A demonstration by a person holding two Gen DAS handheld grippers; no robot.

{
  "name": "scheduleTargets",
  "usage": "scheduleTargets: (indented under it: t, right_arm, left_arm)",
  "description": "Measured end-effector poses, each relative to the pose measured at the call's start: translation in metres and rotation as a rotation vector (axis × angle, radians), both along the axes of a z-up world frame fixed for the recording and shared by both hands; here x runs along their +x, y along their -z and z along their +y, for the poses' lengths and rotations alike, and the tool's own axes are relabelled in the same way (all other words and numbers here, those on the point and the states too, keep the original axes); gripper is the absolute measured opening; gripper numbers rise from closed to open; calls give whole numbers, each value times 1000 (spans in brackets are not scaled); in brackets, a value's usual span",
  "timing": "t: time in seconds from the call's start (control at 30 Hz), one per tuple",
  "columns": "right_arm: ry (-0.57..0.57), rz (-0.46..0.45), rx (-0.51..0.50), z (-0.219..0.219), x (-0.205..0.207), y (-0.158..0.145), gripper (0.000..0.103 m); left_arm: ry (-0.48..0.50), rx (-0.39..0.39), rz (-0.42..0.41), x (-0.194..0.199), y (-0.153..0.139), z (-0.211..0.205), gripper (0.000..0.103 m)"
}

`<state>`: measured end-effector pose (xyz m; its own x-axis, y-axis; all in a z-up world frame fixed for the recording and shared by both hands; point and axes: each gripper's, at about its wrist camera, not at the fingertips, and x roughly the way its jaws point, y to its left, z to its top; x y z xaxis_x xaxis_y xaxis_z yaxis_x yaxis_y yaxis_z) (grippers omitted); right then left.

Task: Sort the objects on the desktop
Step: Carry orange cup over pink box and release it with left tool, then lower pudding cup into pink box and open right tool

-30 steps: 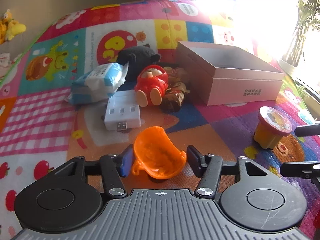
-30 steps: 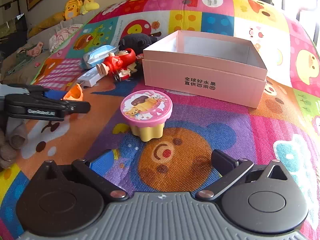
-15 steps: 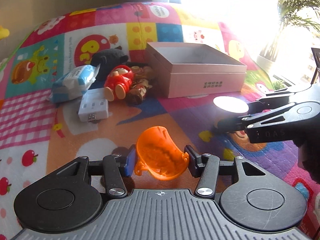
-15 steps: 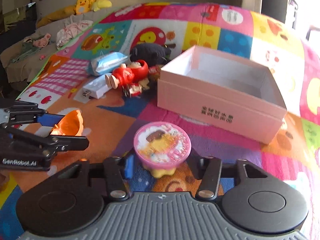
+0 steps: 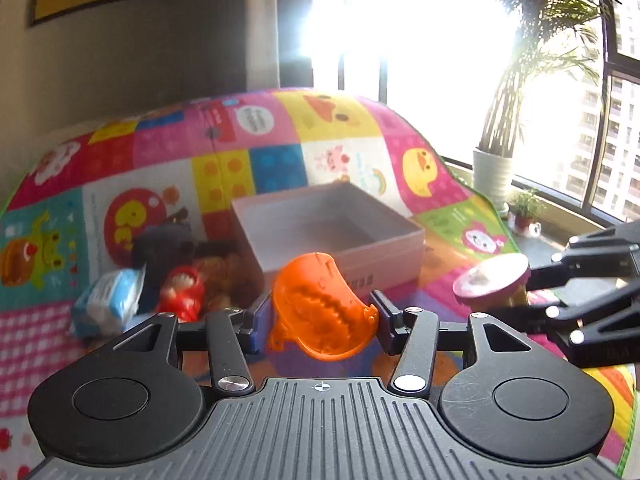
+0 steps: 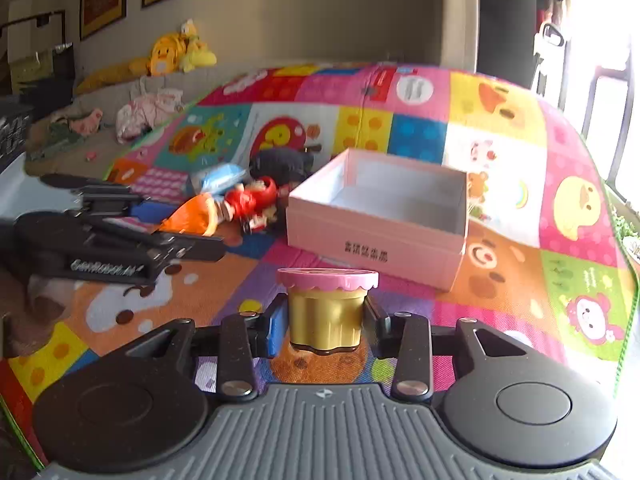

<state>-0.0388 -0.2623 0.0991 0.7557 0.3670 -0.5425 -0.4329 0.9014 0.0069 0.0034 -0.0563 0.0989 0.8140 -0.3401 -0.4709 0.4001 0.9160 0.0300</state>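
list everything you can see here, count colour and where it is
orange toy scoop: 1, orange, held between the left gripper's fingers
pudding-cup toy: 1, yellow with a pink lid, held between the right gripper's fingers
box: 1, pink, open and empty, on the mat ahead of both grippers
red doll: 1, red, lying left of the box
black plush: 1, black, behind the red doll
tissue pack: 1, blue and white, left of the red doll
play mat: 1, multicoloured cartoon squares, under everything
yellow plush toys: a small pile, yellow, by the back wall
potted palm: 1, green in a white pot, at the window
left gripper: 1, black, shut on the scoop
right gripper: 1, black, shut on the cup
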Motion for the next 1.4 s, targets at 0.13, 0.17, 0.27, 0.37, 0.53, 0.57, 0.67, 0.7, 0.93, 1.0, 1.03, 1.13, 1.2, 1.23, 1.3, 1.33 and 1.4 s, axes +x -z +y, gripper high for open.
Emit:
scheduleTargets:
  t: [0.13, 0.17, 0.27, 0.37, 0.53, 0.57, 0.67, 0.7, 0.93, 1.0, 1.03, 1.13, 1.2, 1.23, 1.3, 1.33, 1.4]
  right_arm:
    - [11, -42, 17, -9, 0, -7, 39]
    - [16, -45, 20, -11, 2, -6, 39]
    - [41, -31, 27, -16, 12, 0, 39]
    - [62, -15, 29, -20, 25, 5, 39]
    - [100, -18, 10, -23, 56, 7, 39]
    - [108, -18, 9, -23, 63, 6, 39]
    - [124, -32, 16, -16, 94, 2, 39]
    - [131, -37, 16, -12, 105, 1, 39]
    - [185, -30, -42, 24, 187, 11, 39]
    - [201, 3, -52, 32, 203, 19, 39]
    - [205, 15, -60, 35, 207, 22, 39]
    - [183, 28, -78, 49, 208, 29, 40]
    - [168, 26, -73, 59, 208, 28, 40]
    - [167, 26, -65, 65, 210, 26, 40]
    - [166, 30, -36, 78, 218, 21, 40]
    - [163, 38, -19, 83, 223, 20, 40]
    - [160, 86, 37, 96, 239, 18, 49]
  left_arm:
    - [8, 4, -32, 48, -19, -21, 55]
    - [-2, 3, -30, 64, -20, -26, 55]
    - [-23, -22, 3, 110, -16, -33, 57]
    - [-62, -38, 29, 139, -4, -29, 71]
    - [-125, -96, 64, 137, 14, -1, 84]
    - [-126, -97, 69, 132, 18, 5, 86]
    - [-119, -83, 60, 115, 29, 19, 92]
    - [-118, -83, 59, 110, 32, 23, 95]
    - [-176, -88, 64, 82, 49, 61, 98]
    - [-212, -59, 38, 73, 54, 70, 100]
    - [-231, -44, 29, 70, 57, 76, 101]
    - [-261, -58, 47, 63, 66, 94, 101]
    - [-281, -99, 66, 61, 70, 107, 101]
    - [-295, -119, 73, 61, 72, 112, 101]
    - [-322, -144, 78, 59, 74, 121, 101]
    - [-332, -153, 78, 58, 75, 125, 101]
    - [-345, -160, 79, 56, 77, 131, 102]
